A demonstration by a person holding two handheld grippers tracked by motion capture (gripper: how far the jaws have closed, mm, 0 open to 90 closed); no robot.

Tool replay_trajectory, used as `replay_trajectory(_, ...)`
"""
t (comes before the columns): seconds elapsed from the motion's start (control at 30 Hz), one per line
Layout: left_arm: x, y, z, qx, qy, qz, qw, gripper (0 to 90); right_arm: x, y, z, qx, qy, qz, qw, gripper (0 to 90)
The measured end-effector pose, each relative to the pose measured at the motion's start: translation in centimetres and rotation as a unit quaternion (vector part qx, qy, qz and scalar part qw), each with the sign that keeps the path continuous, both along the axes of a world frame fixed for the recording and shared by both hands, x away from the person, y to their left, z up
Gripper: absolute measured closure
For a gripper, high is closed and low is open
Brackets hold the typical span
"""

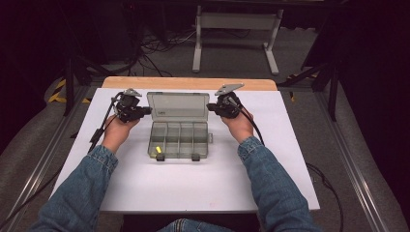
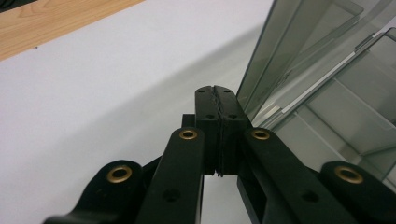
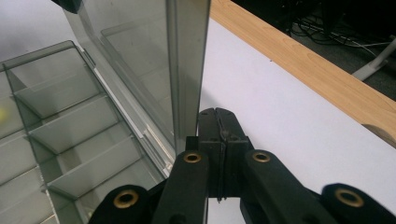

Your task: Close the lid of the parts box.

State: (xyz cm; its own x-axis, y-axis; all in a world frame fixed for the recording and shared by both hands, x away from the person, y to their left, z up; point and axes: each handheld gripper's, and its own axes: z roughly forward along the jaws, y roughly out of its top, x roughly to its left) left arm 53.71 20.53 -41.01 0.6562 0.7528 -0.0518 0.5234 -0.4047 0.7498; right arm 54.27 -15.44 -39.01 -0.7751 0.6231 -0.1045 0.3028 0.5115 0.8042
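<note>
— Denim sleeves [image 1: 82, 188] come in closest, rough blue cloth on both forearms. What's in the hands?

— Black jointed tools with brass rivets. The left gripper [image 2: 215, 91] is clamped tight on nothing; the right gripper [image 3: 218, 114] likewise, pads pressed together. Each sits just beside an end of the organizer box [image 1: 179, 140].

— Smoky clear plastic?

— Yes, rectangular, ribbed into compartments, its lid [image 1: 178, 106] standing open. Something small and yellow [image 1: 157, 150] lies in one front cell.

— And underneath?

— A smooth white sheet [image 1: 193, 188] over a wooden table [image 1: 188, 83], on grey carpet [image 1: 300, 53] with tangled cables.
</note>
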Motion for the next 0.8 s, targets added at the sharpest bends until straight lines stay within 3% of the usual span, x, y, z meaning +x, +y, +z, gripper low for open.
replay_trajectory(0.8, -2.2, 0.4, 1.1, -0.005, -0.008, -0.024, 0.9997, 89.1, -2.5, -0.4, 0.9, 0.002, -0.008, 0.037, 0.9993, 90.0)
